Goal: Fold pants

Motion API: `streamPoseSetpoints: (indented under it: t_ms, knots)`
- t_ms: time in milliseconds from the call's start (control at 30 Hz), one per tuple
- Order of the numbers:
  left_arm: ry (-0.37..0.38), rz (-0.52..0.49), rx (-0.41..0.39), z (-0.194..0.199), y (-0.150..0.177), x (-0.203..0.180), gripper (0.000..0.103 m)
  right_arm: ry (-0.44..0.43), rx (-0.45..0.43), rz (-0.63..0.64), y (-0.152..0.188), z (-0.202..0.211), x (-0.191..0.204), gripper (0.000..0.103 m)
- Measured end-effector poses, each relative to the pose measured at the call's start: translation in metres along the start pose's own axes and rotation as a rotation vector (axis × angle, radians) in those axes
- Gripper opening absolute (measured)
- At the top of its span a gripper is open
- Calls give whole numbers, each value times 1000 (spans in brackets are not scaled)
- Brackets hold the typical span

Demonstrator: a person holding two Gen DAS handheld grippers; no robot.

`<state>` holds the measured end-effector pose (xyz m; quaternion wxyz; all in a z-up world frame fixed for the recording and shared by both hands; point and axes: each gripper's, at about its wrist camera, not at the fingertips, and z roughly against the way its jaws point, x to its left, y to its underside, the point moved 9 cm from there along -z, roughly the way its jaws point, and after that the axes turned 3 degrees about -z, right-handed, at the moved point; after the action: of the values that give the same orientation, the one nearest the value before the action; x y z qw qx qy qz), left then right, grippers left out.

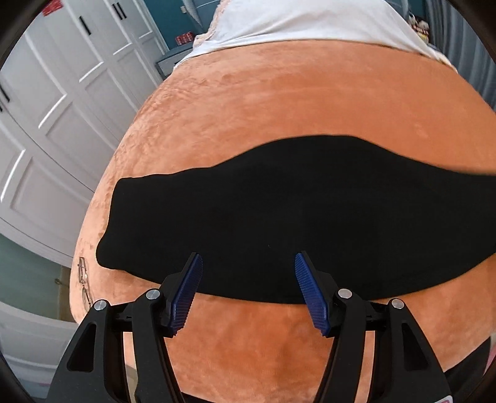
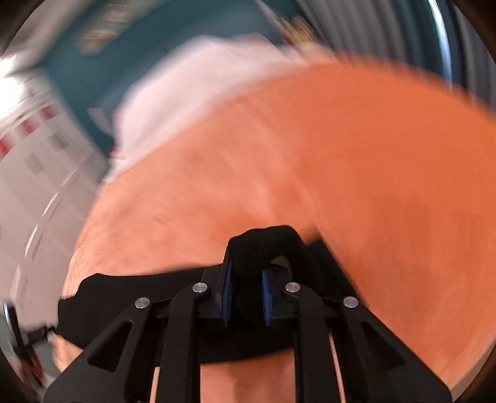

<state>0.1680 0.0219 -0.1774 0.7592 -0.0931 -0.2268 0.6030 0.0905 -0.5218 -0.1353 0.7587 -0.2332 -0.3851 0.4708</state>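
Observation:
The black pants (image 1: 279, 217) lie as a long band across the orange plush bed cover (image 1: 279, 102). My left gripper (image 1: 248, 266) is open and empty, its blue pads over the pants' near edge. In the blurred right wrist view, my right gripper (image 2: 246, 279) is shut on a bunched end of the pants (image 2: 266, 245), which loops up over the fingertips. The remaining pants (image 2: 124, 297) trail off to the left below it.
A white sheet or pillow (image 1: 303, 24) lies at the far end of the bed. White wardrobe doors (image 1: 55, 108) stand to the left. A pair of glasses (image 1: 83, 279) lies at the bed's left edge. A grey curtain (image 2: 372, 28) hangs at the right.

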Motion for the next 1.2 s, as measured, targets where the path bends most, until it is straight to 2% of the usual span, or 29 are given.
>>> streamPoseSetpoints:
  t_ms: [33, 67, 100, 133, 167, 200, 300, 433, 467, 500, 567, 667, 700, 767, 800, 833, 867, 900, 933, 967, 1000, 1067, 1167, 1200]
  knots:
    - [-5, -7, 9, -3, 2, -3, 62, 72, 2, 93, 5, 2, -4, 16]
    - [0, -5, 22, -7, 5, -9, 62, 145, 45, 142, 18, -5, -19, 26]
    - [14, -1, 38, -13, 8, -13, 62, 222, 129, 159, 38, -19, -43, 42]
    - [29, 4, 61, -18, 12, -16, 62, 336, 252, 136, 69, -35, -81, 44]
    - [34, 8, 77, -21, 14, -18, 62, 381, 314, 91, 87, -38, -102, 44]
    - [34, 6, 82, -22, 16, -19, 62, 377, 322, 30, 97, -34, -113, 44]
    - [15, -11, 77, -23, 20, -18, 62, 263, 158, -137, 88, 2, -104, 44]
    - [6, -20, 89, -24, 24, -21, 62, 169, 146, -180, 68, -8, -86, 44]
    - [2, -18, 92, -23, 25, -21, 62, 168, 156, -179, 60, -18, -85, 51]
    - [0, -14, 93, -22, 25, -21, 65, 168, 174, -186, 51, -33, -84, 67]
    - [-4, -2, 89, -18, 27, -21, 71, 165, 216, -205, 49, -55, -83, 79]
    - [-20, -1, 89, -16, 29, -15, 71, 172, 313, -160, 50, -87, -73, 11]
    - [-27, -1, 86, -15, 29, -11, 71, 148, 272, -129, 42, -78, -62, 11]
    - [-36, 5, 81, -14, 28, -3, 71, 93, 89, 55, 6, -35, -15, 11]
    - [-38, 11, 80, -14, 28, 1, 71, 104, 29, 135, -1, -15, -4, 11]
    - [-33, 21, 82, -17, 27, 5, 71, 139, 9, 181, 0, -10, -6, 13]
    - [-27, 32, 86, -19, 27, 6, 71, 200, 30, 206, 6, -16, -19, 18]
    - [-20, 41, 91, -21, 27, 7, 71, 272, 100, 207, 20, -30, -43, 26]
    - [-10, 49, 101, -25, 28, 8, 71, 385, 239, 162, 48, -51, -87, 26]
    - [-5, 55, 105, -27, 28, 9, 71, 460, 327, 112, 68, -58, -115, 29]
    - [-6, 62, 106, -28, 29, 11, 71, 498, 363, 65, 81, -56, -132, 29]
    - [-10, 91, 111, -30, 33, 20, 71, 434, 261, -25, 84, -31, -128, 29]
    - [20, 200, 144, -39, 44, 50, 71, 361, 171, -55, 89, -1, -95, 45]
    - [35, 258, 165, -44, 50, 67, 71, 354, 166, -45, 92, 5, -86, 46]
